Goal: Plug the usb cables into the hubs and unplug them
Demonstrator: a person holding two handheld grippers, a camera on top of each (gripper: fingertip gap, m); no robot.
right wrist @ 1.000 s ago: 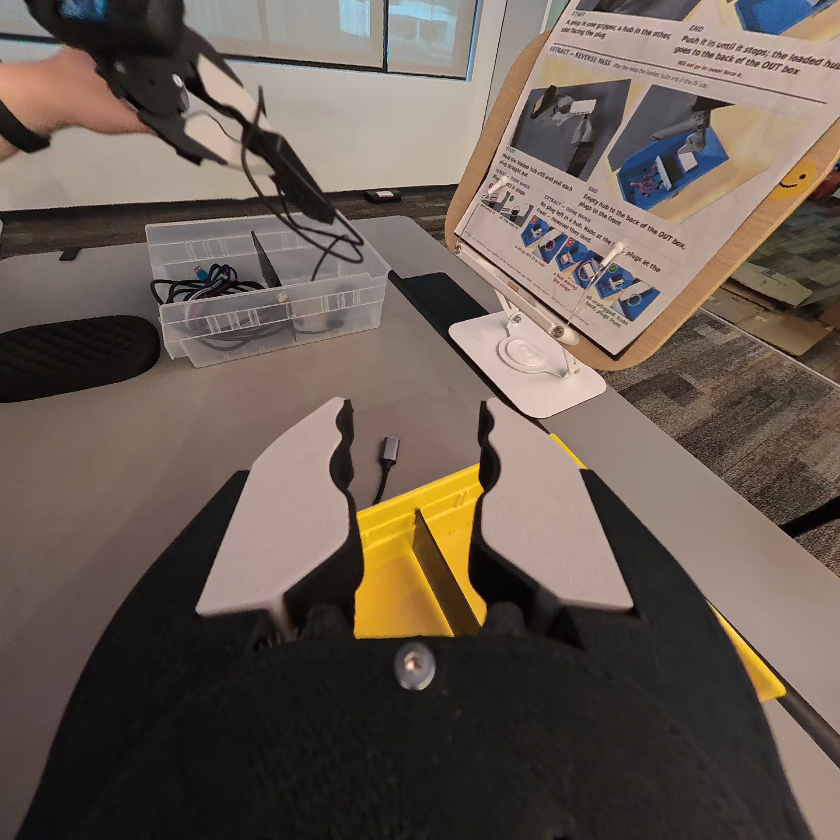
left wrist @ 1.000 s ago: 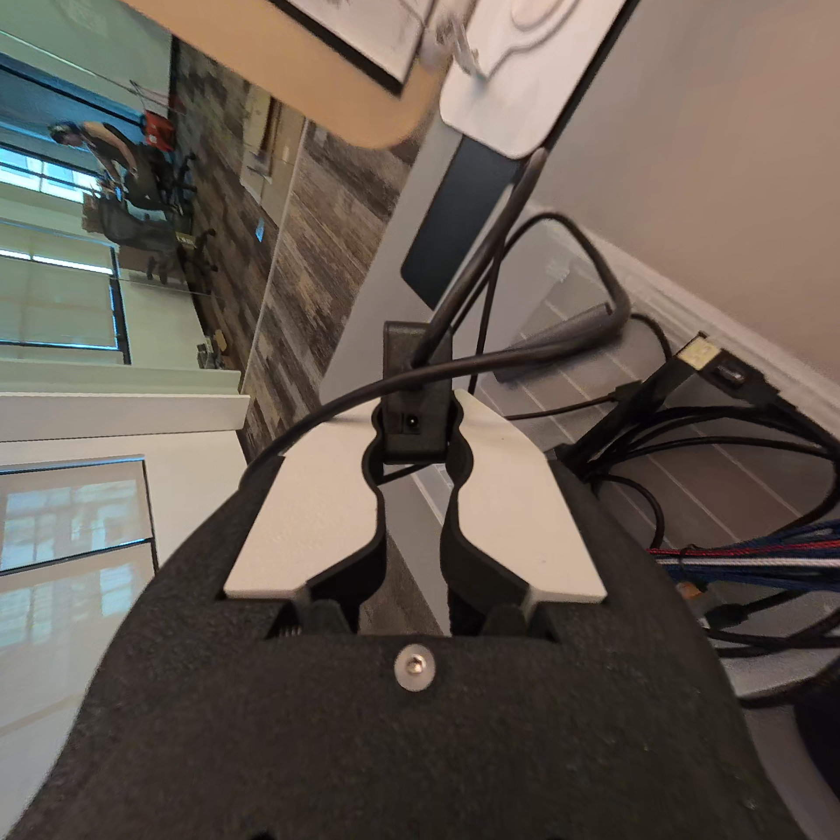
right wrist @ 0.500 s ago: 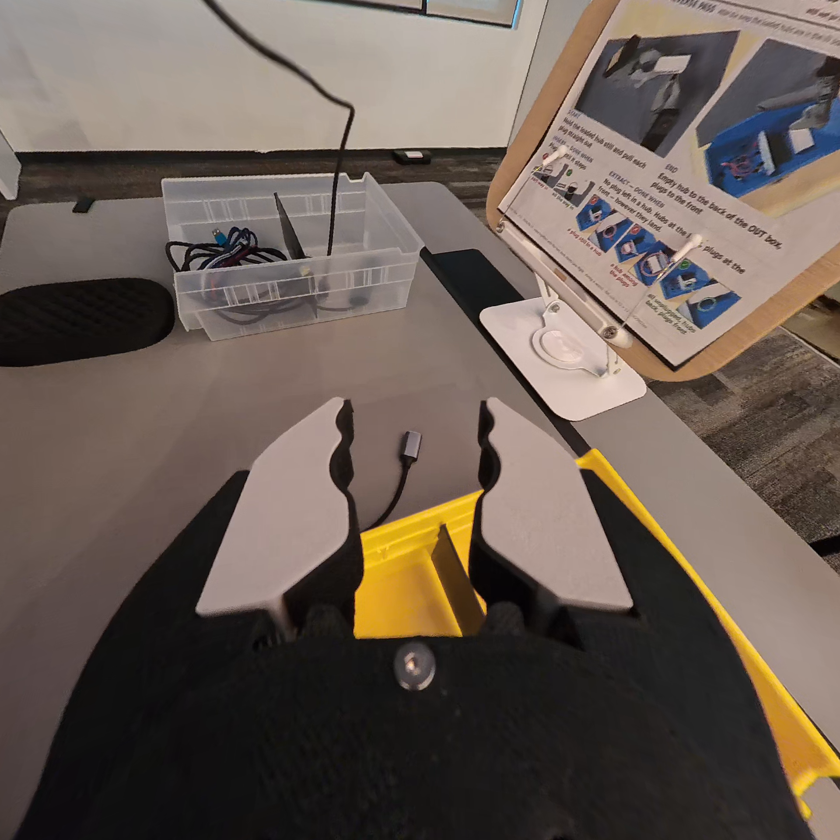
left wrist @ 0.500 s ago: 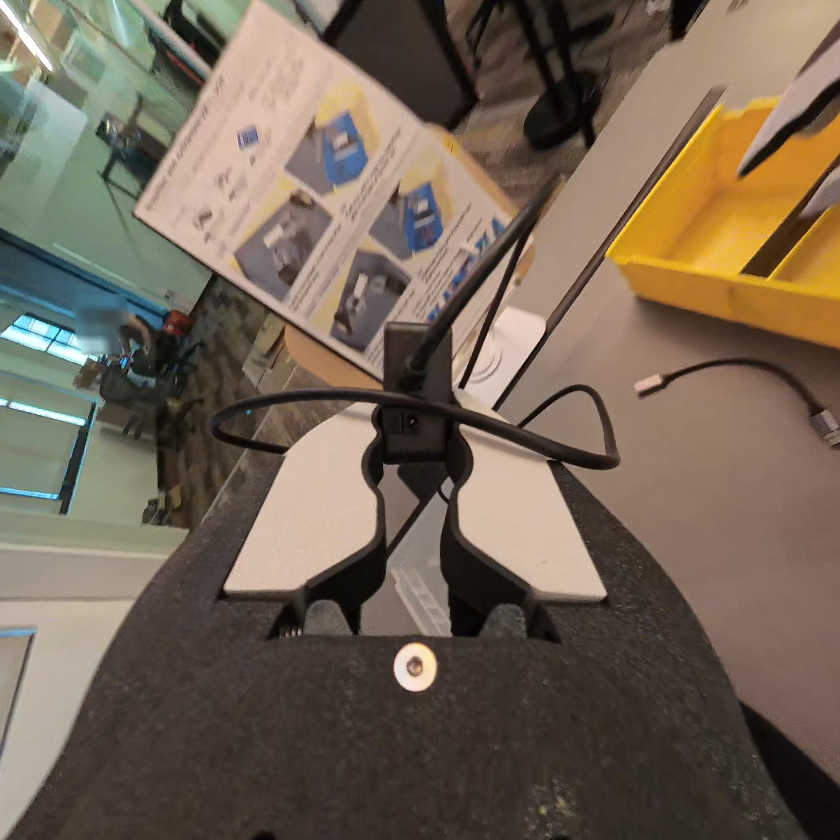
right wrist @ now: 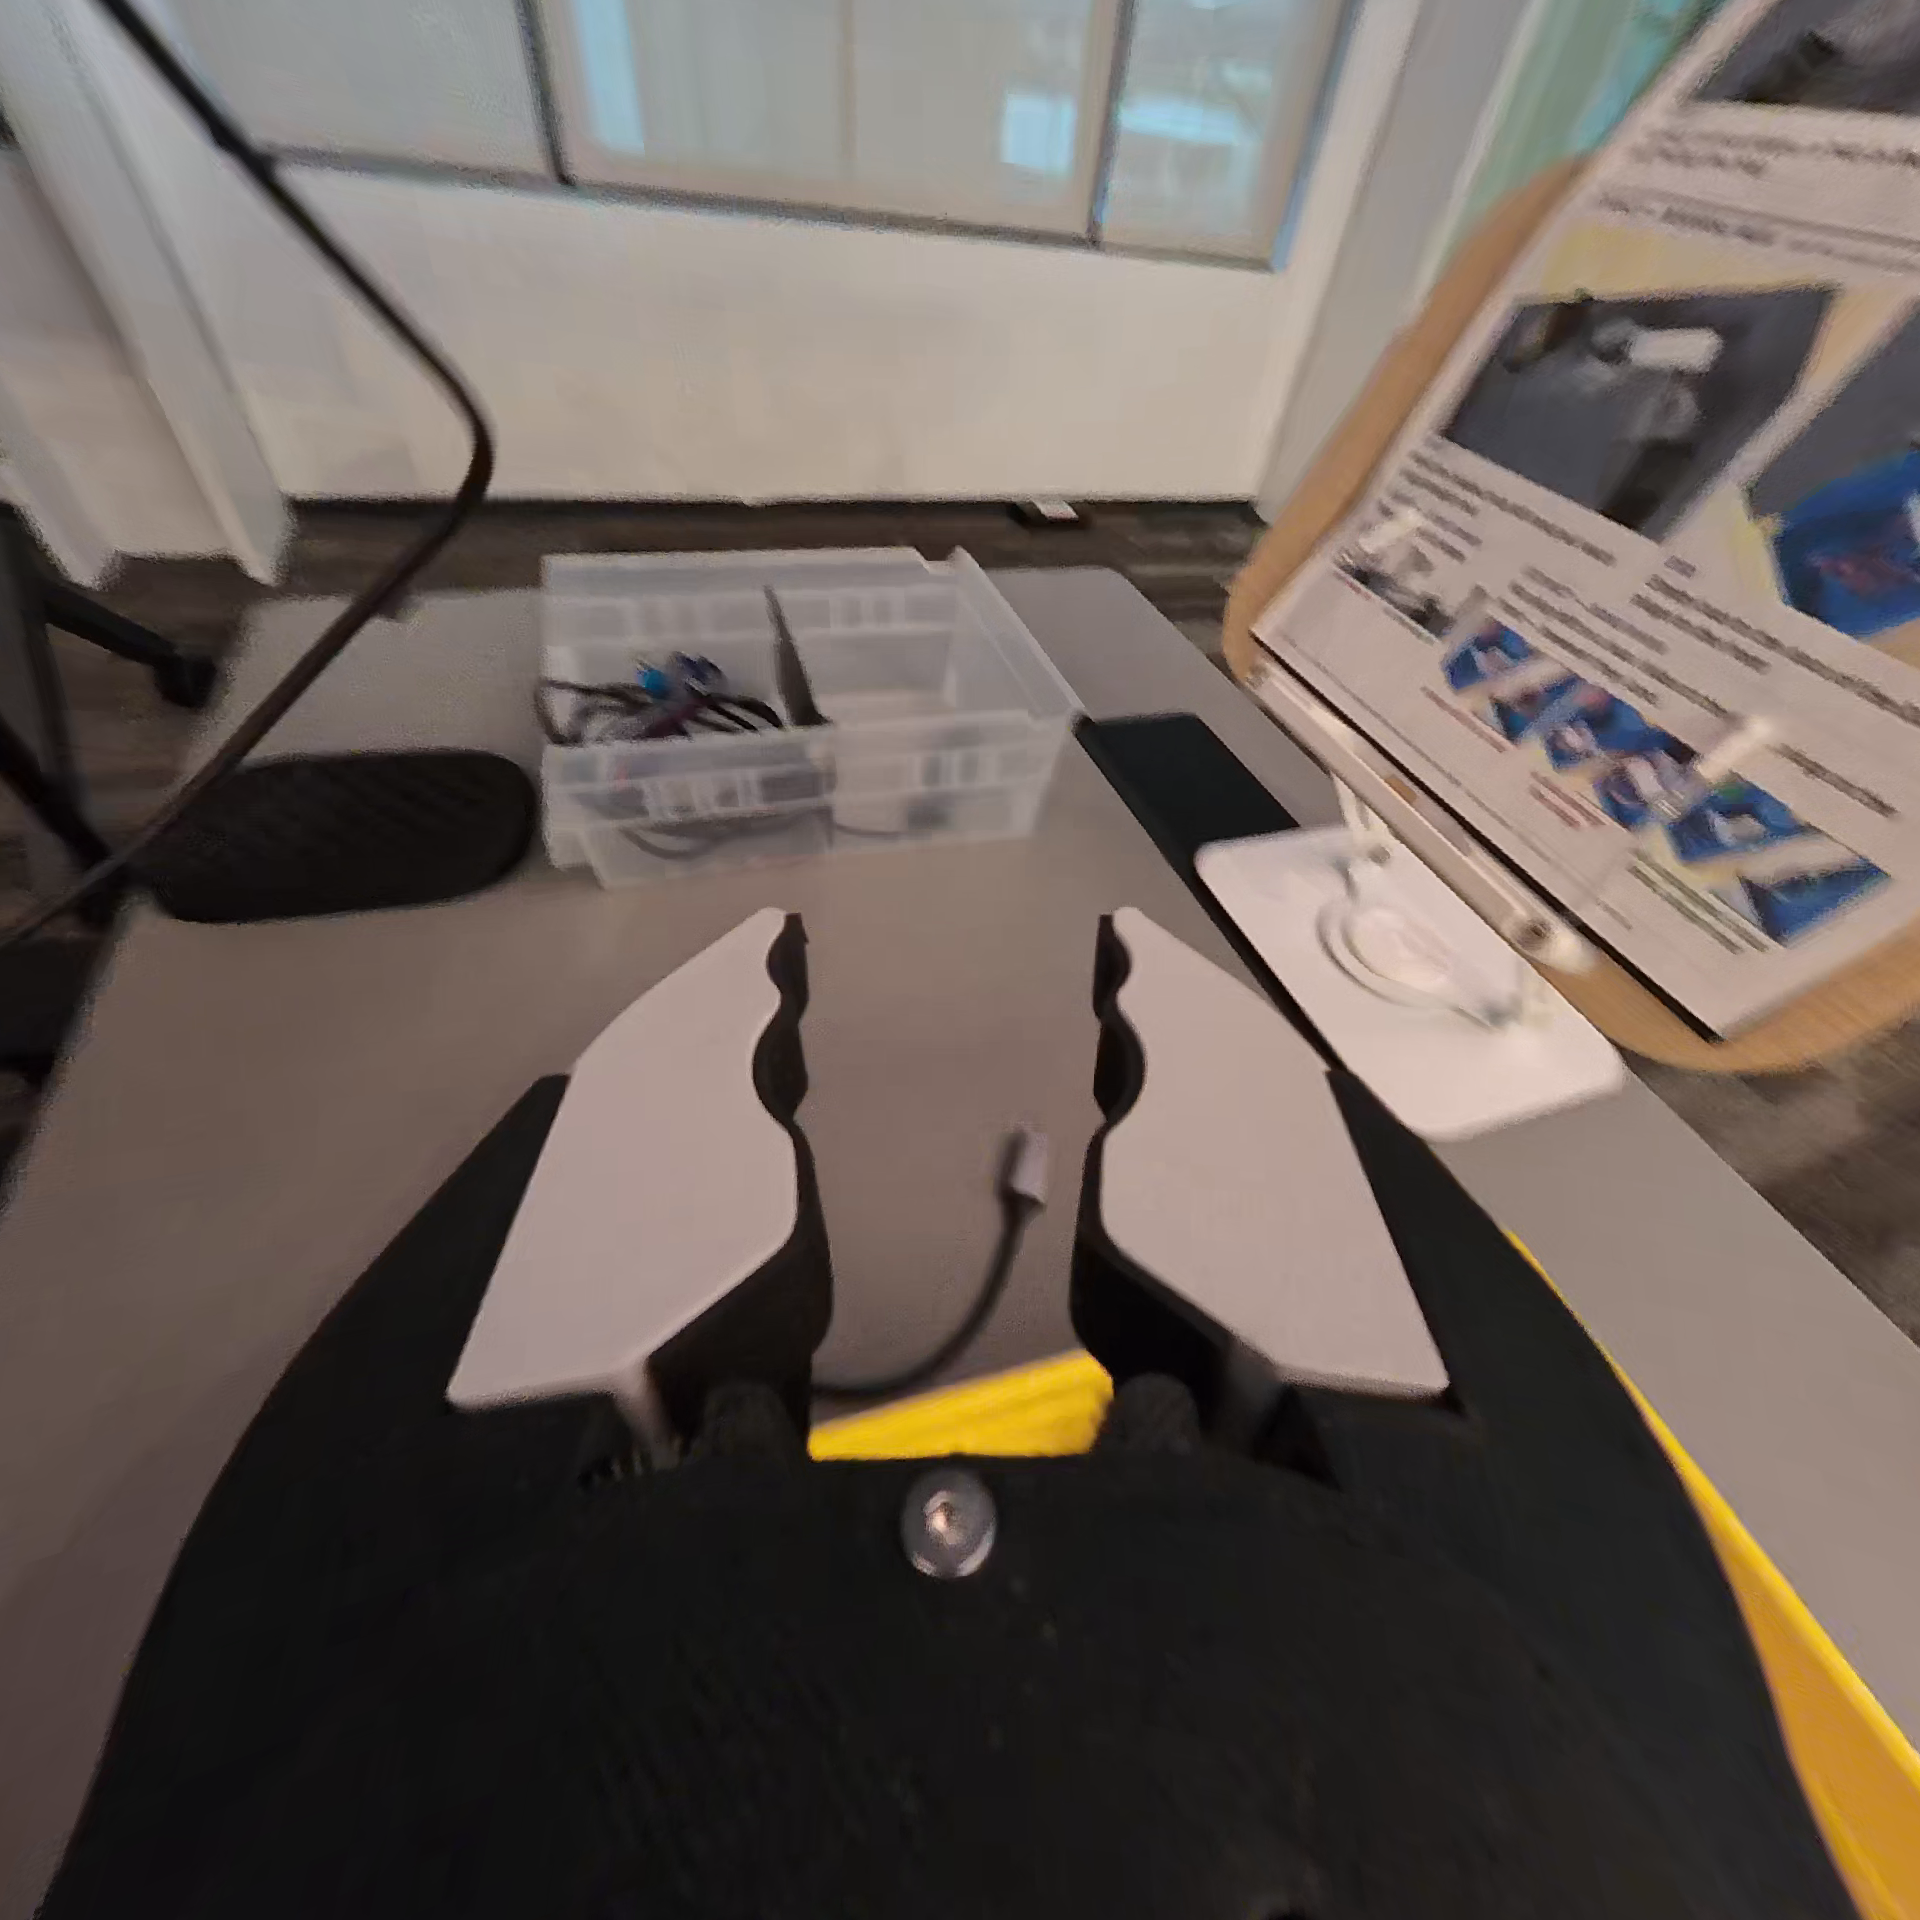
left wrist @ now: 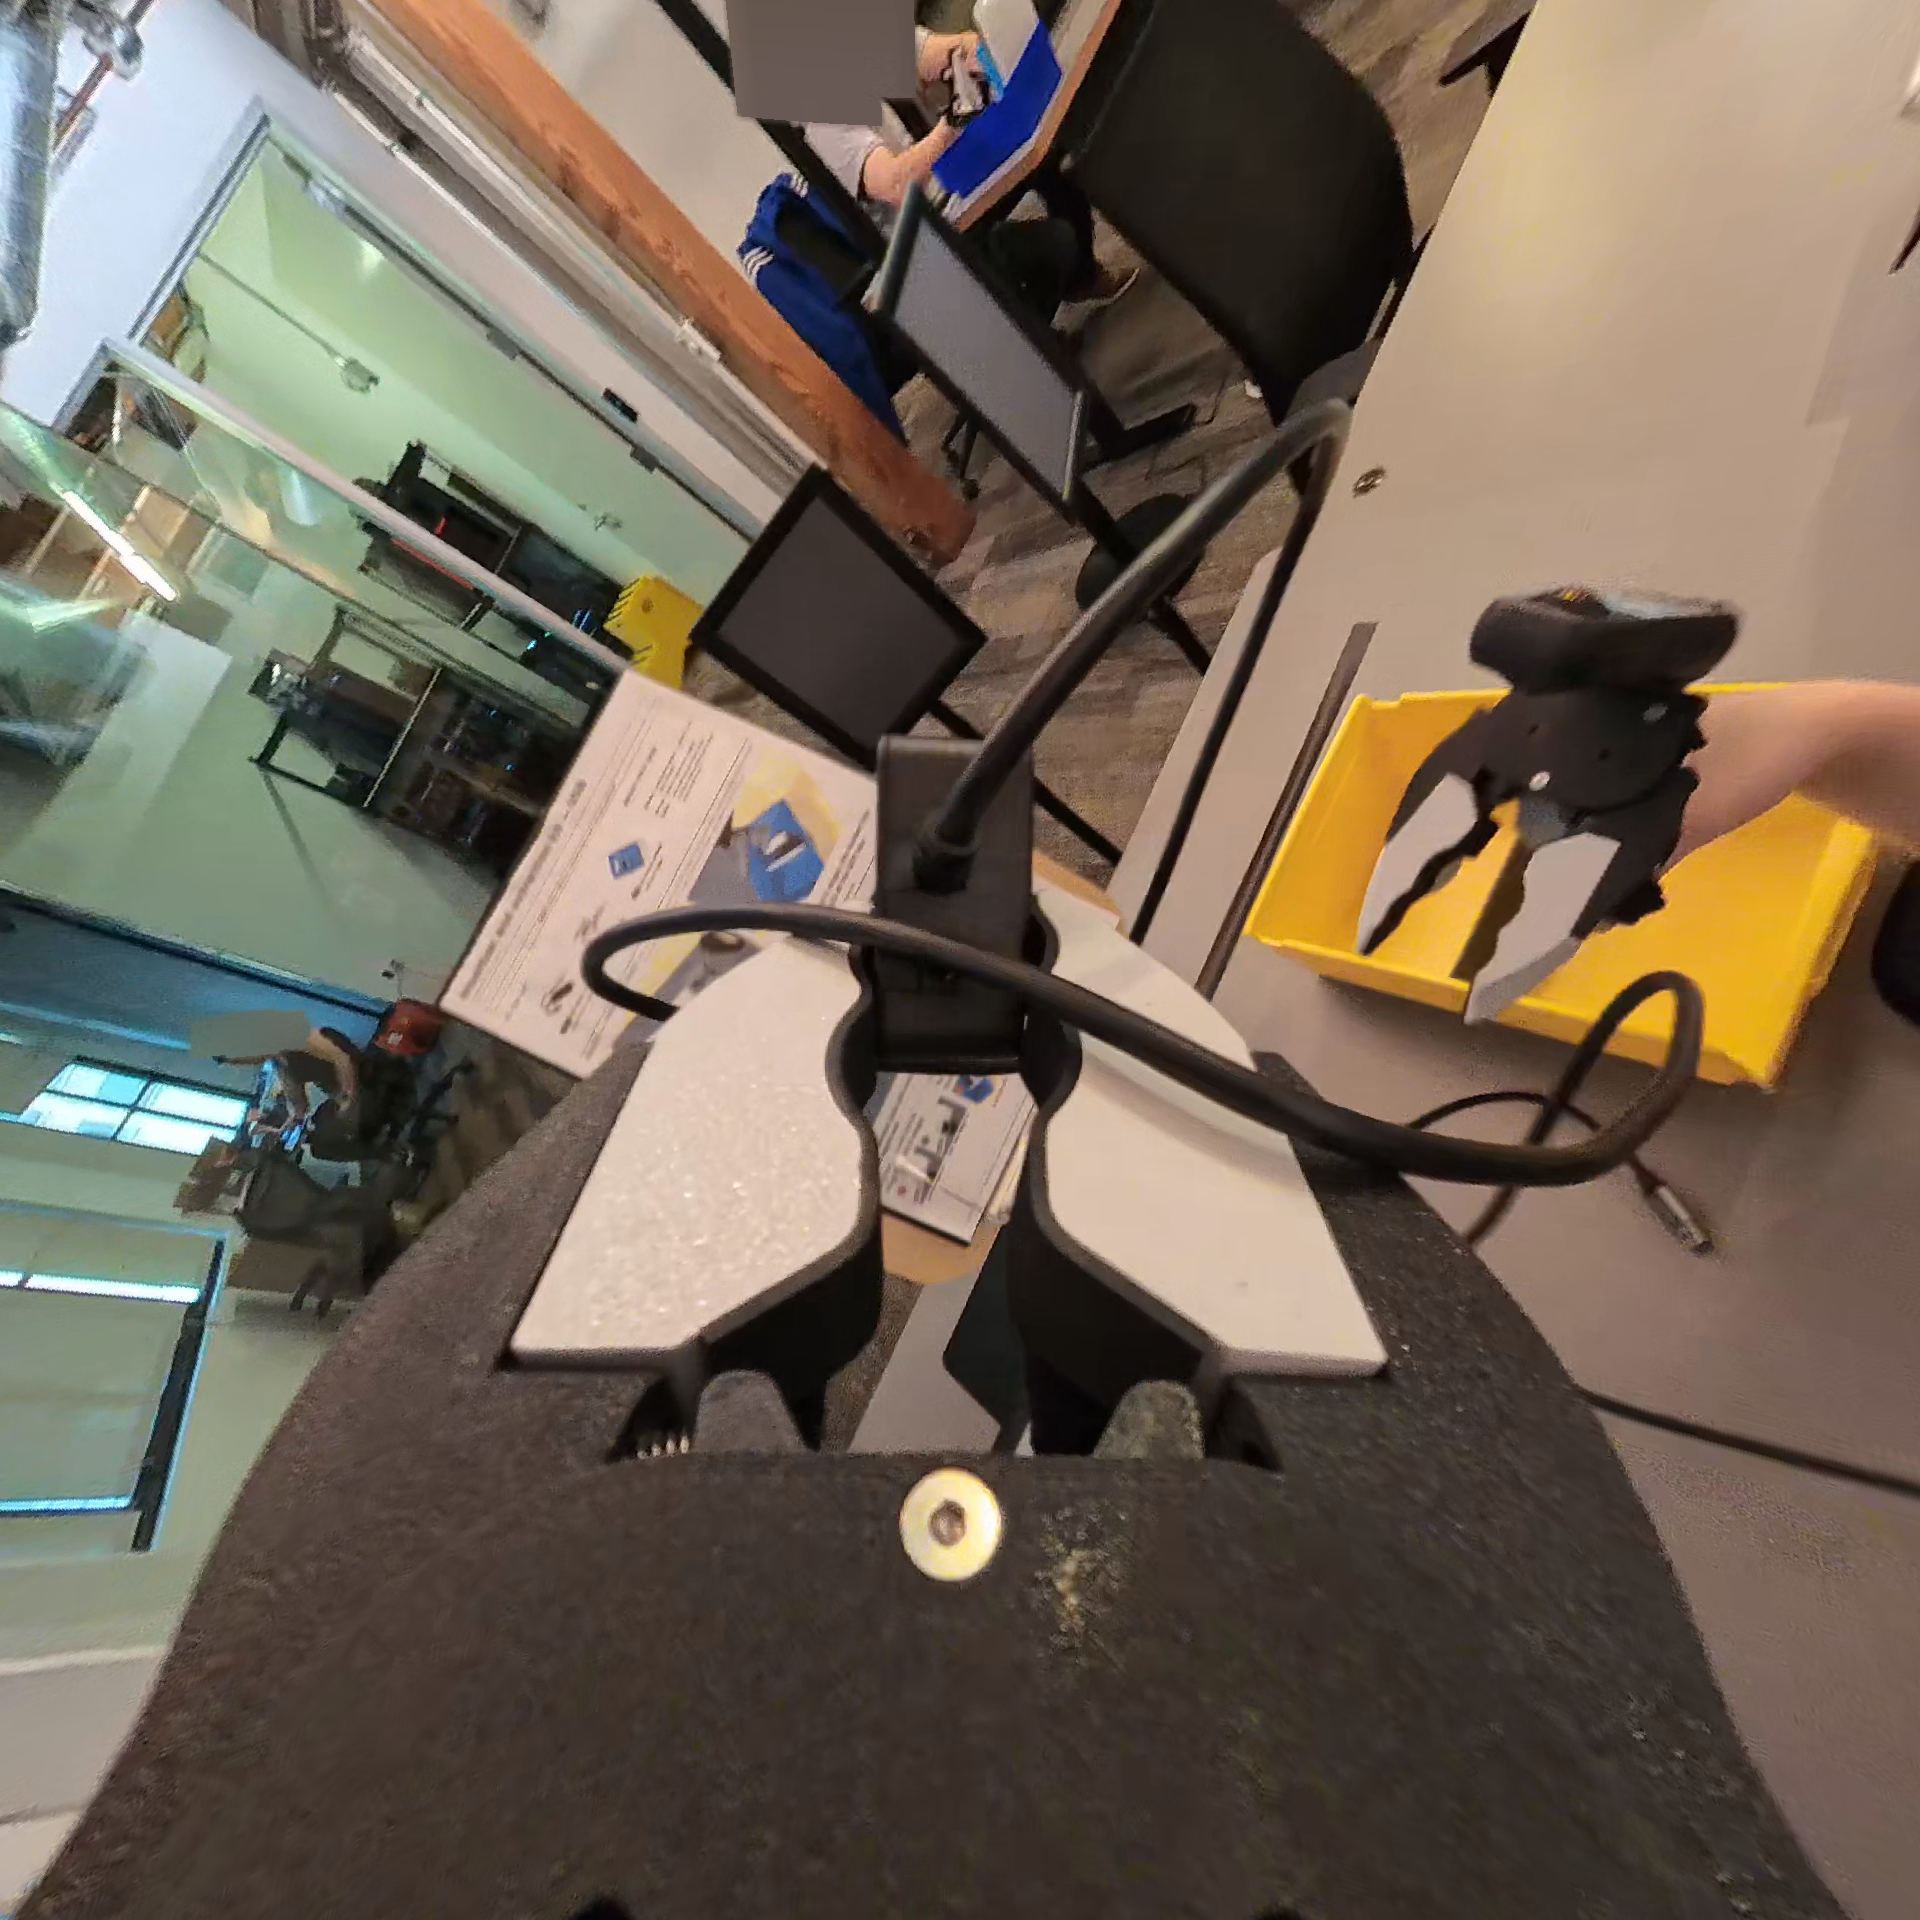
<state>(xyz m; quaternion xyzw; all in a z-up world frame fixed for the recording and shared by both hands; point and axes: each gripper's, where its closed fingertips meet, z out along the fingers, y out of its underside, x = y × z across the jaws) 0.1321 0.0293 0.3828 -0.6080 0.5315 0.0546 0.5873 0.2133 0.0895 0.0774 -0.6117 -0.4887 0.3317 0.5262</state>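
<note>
My left gripper is shut on a black USB hub, held up in the air and tilted. A black cable is plugged into the hub's top and another black cable loops across it. My right gripper is open and empty, low over the grey table; it also shows in the left wrist view above the yellow bin. A loose cable with a grey plug lies on the table between its fingers. A hanging black cable crosses the right wrist view at left.
A clear plastic box with tangled cables stands at the table's back. A black pad lies to its left. An instruction board on a white stand is at right. The yellow bin sits under my right gripper. People sit at desks far off. Across from one pair of fingers to the other is roughly 35 centimeters.
My left gripper has swung with the hub from over the clear box toward the yellow bin. My right gripper has moved forward over the bin's edge toward the loose plug.
</note>
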